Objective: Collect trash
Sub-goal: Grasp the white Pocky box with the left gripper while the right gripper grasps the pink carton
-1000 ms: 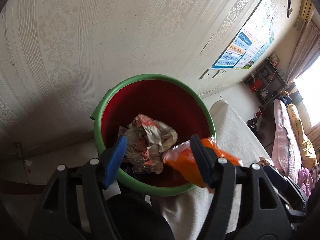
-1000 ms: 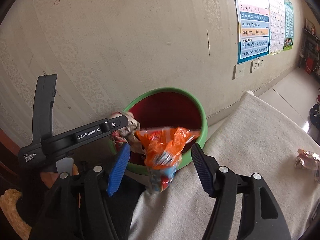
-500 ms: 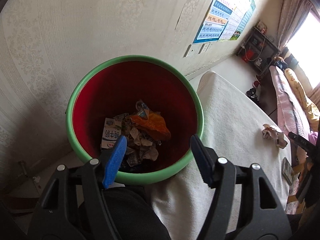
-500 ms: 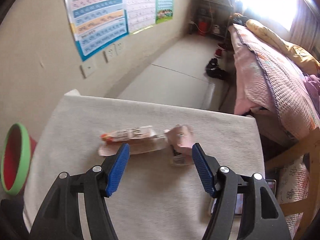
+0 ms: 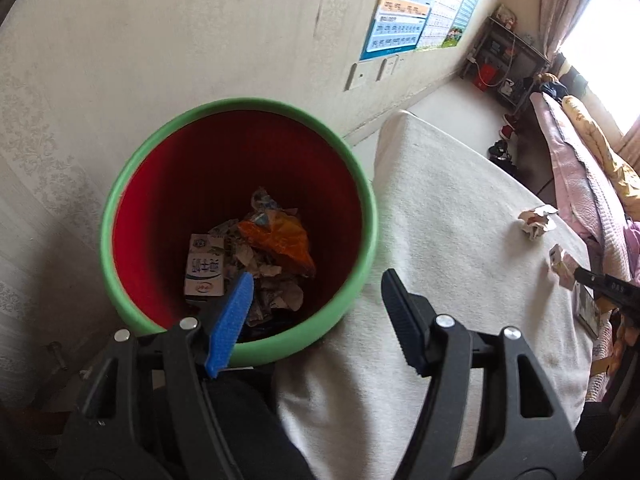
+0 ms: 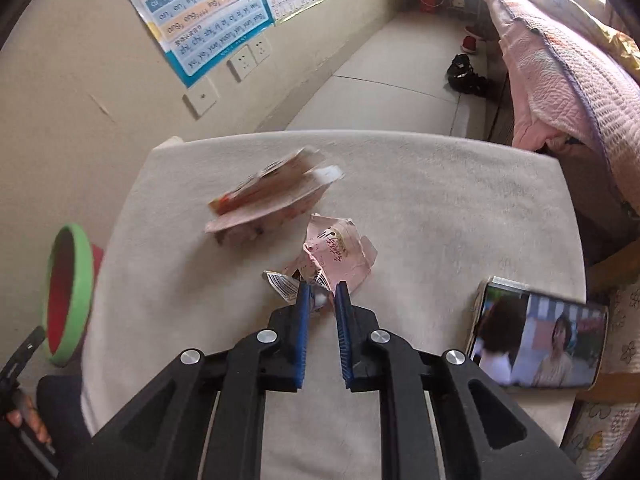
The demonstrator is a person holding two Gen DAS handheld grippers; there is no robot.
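On the cloth-covered table (image 6: 440, 208), your right gripper (image 6: 320, 300) has just closed, seemingly pinching a pink wrapper (image 6: 340, 254); a second wrapper (image 6: 272, 196) at eleven o'clock, a phone (image 6: 540, 336) at three. Left gripper (image 5: 316, 312) gapes empty.

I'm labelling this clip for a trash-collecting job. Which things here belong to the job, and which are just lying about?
Job:
- green bin
- orange wrapper in the bin
- milk carton in the bin
- pink wrapper, pinched by right hand-held gripper
- flat packet

Lying about:
- phone
- wall poster
- shoes
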